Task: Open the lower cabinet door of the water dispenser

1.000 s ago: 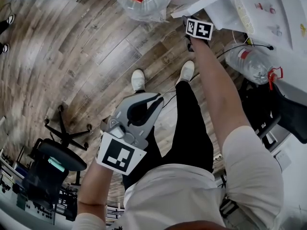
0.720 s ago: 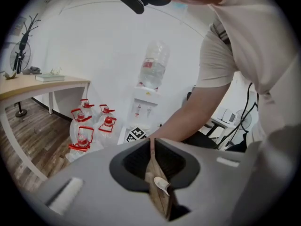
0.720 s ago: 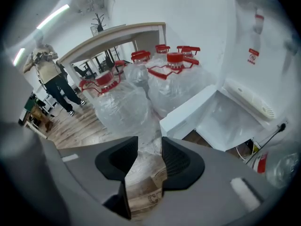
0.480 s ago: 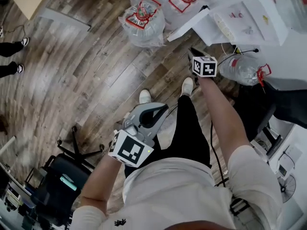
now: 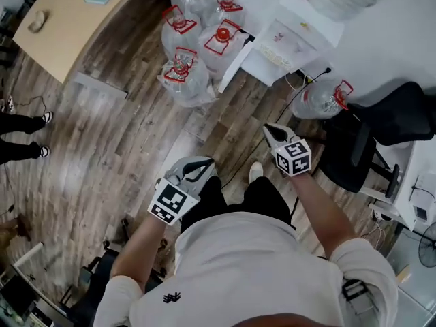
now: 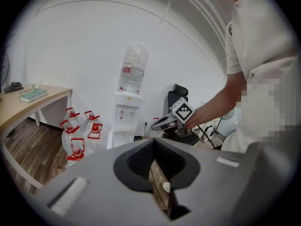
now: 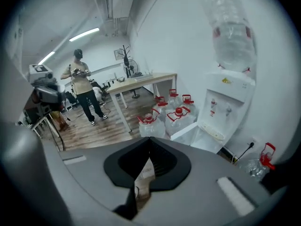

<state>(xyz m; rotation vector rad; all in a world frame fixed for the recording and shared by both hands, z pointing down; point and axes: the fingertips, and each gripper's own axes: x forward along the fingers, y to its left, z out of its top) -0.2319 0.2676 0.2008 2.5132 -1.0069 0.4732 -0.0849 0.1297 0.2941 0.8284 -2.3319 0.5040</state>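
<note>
No legible txt, brand or no. in any view. Red label (image 6: pixel 127 70) on bottle (image 6: pixel 134 55) atop water dispenser (image 6: pixel 123 121): too blurred to read. Shirt logo (image 5: pixel 171 296): too small.

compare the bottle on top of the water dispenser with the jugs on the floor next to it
The bottle sits upside down on the water dispenser; the jugs stand upright on the floor. The jugs carry red caps and handles on top; the bottle shows only a red label. It is one; they are several. All are clear plastic.
</note>
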